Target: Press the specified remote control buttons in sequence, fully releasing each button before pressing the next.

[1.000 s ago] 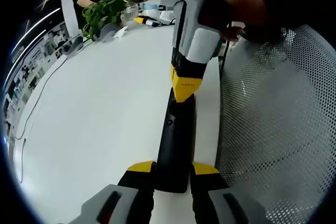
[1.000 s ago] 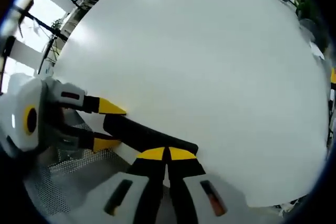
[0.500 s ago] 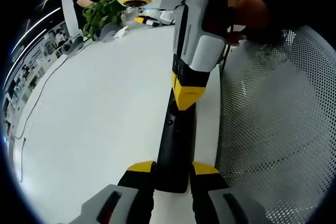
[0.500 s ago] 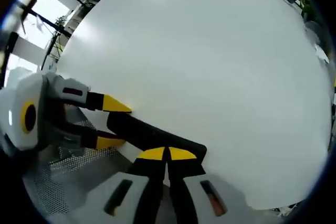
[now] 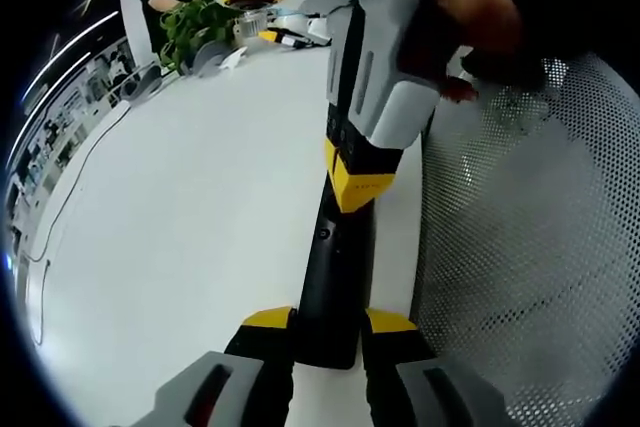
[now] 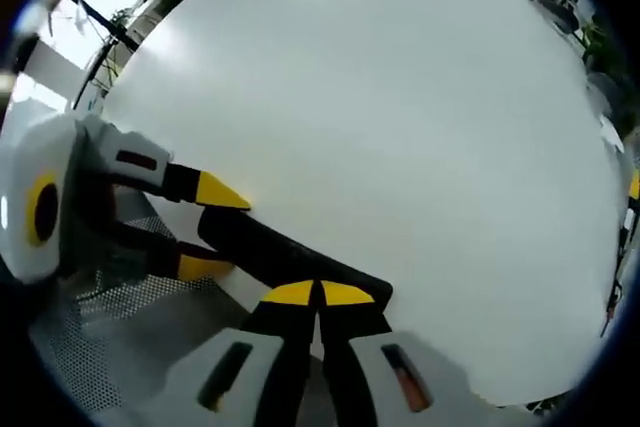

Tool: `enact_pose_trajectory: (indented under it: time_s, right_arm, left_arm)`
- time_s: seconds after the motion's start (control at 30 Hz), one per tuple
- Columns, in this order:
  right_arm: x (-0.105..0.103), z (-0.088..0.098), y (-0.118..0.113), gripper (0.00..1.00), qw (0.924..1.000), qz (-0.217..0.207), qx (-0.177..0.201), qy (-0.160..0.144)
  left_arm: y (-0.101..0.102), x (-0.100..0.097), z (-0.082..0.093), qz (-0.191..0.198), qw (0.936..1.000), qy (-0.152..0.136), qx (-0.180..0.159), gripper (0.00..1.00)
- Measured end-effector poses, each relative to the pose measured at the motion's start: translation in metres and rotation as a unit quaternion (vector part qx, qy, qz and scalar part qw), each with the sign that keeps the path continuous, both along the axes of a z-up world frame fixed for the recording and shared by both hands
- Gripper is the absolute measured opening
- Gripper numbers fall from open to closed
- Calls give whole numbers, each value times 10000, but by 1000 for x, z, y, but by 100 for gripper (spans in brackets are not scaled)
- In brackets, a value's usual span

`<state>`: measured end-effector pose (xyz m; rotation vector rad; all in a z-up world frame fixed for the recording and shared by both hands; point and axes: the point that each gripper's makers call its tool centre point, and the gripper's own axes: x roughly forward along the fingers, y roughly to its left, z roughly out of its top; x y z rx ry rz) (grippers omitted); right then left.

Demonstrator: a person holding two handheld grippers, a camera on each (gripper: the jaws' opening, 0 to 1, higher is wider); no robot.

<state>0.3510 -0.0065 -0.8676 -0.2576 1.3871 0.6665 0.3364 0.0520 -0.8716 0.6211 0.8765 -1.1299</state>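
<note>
- The black remote control (image 5: 335, 282) lies near the edge of the white table (image 5: 190, 197), beside a perforated mesh chair (image 5: 530, 247).
- The left gripper (image 5: 329, 324) clamps the remote's near end between its jaws.
- The right gripper (image 6: 319, 293), jaws pressed together, has its yellow tips down on the remote's far part.

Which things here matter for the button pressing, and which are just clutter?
Job:
remote control
left gripper, clamped on it
right gripper, shut, tips on it

Clutter:
potted plant
thin cable
mesh surface
</note>
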Motion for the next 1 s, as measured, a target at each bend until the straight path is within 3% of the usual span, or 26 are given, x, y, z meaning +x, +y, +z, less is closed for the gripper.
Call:
enact_pose_trajectory:
  time_s: [0.13,0.3,0.73,1.0]
  right_arm:
    - [-1,1,-3,0,10000,-13,76,3]
    - [0,1,-4,0,9987,-373,314,165]
    - [0,2,-5,0,9977,-497,365,265]
    - [3,4,4,0,9979,-370,520,74]
  left_arm:
    - [0,0,0,-19,10000,-10,8,26]
    - [-1,-1,0,-85,9999,-28,48,25]
    - [-3,-2,-1,-161,9998,-24,88,25]
    - [-4,-3,-1,-192,9998,-9,109,24]
